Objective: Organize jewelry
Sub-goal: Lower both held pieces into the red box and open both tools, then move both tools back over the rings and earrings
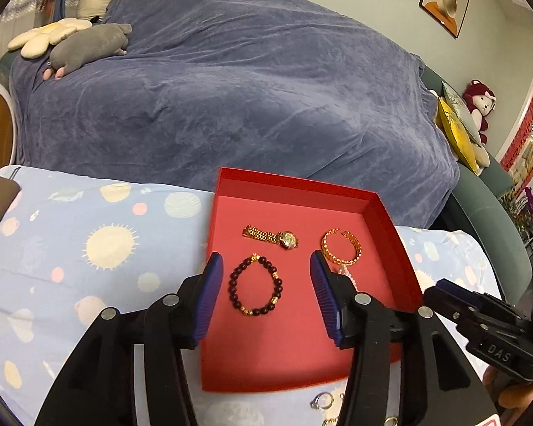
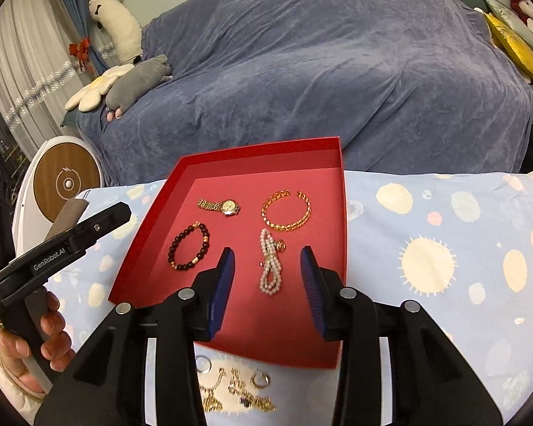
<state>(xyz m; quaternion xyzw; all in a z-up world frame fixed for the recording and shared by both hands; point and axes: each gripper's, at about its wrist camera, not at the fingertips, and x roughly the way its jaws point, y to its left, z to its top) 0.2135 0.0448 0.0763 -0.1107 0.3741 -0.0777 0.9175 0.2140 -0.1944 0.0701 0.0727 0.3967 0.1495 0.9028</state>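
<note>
A red tray (image 1: 302,362) (image 2: 152,213) lies on a patterned cloth. In it are a gold watch (image 1: 272,236) (image 2: 219,206), a gold chain bracelet (image 1: 341,246) (image 2: 286,210), a dark bead bracelet (image 1: 256,285) (image 2: 189,246) and a pearl string (image 2: 270,266). My left gripper (image 1: 264,262) is open and empty, its fingers either side of the dark bead bracelet. My right gripper (image 2: 266,257) is open and empty above the pearl string. Loose rings and gold chains (image 2: 236,390) (image 1: 321,401) lie on the cloth in front of the tray.
The blue cloth with pale suns and dots (image 1: 89,241) (image 2: 444,248) covers the table. Behind it stands a sofa under a blue-grey throw (image 1: 231,88) (image 2: 319,71) with plush toys (image 1: 85,48). A round white and wood device (image 2: 65,181) stands at the left.
</note>
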